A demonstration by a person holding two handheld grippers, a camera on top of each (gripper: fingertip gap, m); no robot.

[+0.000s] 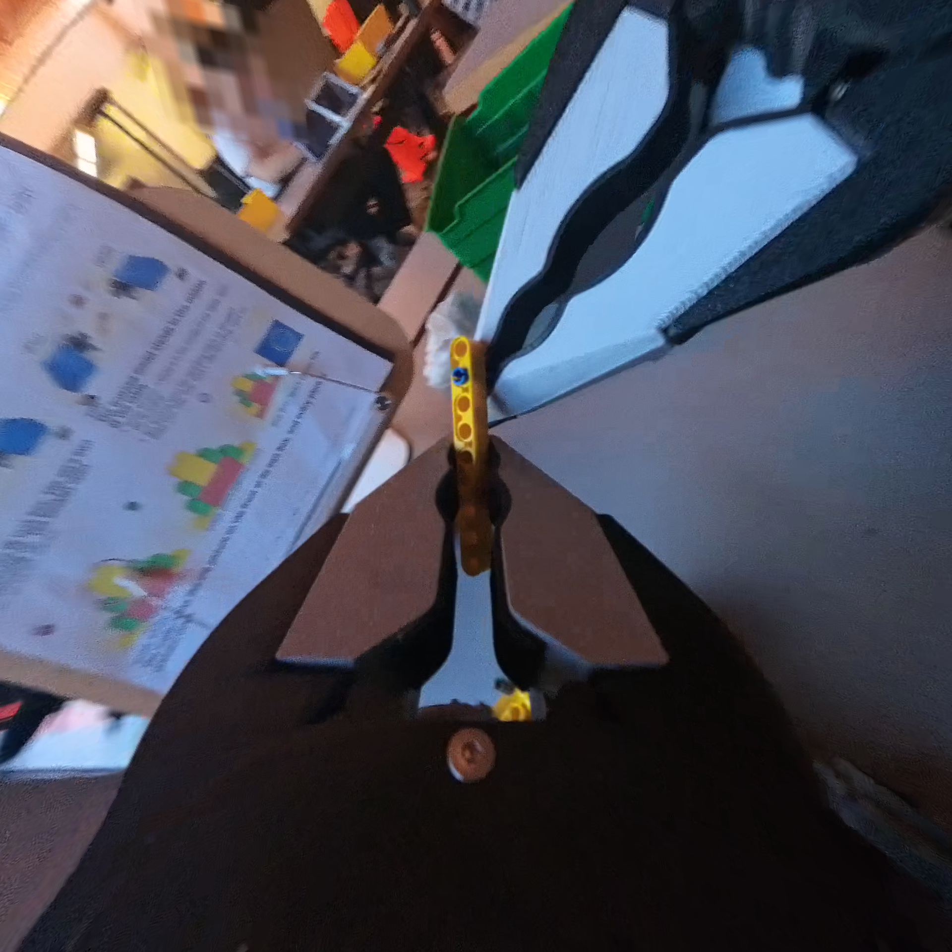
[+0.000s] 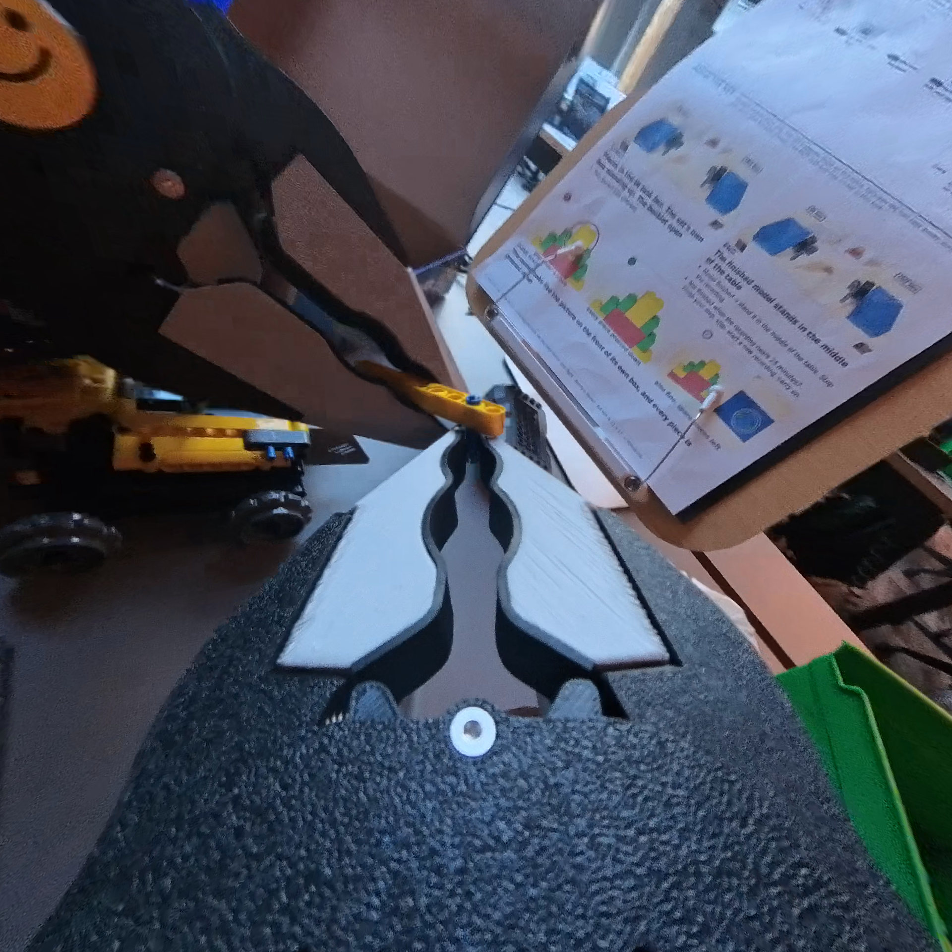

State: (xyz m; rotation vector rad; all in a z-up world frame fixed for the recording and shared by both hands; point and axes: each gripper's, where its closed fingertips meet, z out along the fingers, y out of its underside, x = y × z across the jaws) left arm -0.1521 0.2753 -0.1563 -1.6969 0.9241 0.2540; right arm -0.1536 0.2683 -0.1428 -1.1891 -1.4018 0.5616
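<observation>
So the left gripper (image 1: 471,494) is clamped on a yellow plastic beam with round holes (image 1: 466,407), and the right gripper (image 2: 471,453), nearly closed, pinches a small blue pin (image 2: 472,399) sitting in it. I'd keep the beam dead steady and the pin square to its hole.

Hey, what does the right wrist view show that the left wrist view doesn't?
Only the right wrist view: a yellow toy car with black wheels on the table, and a smiley sticker on the left gripper's body.
Only the left wrist view: orange and yellow bins on far shelving.
Both: the yellow holed beam held in the left gripper, the right gripper closed on a small blue pin in it, the instruction sheet board, and green bins.
</observation>
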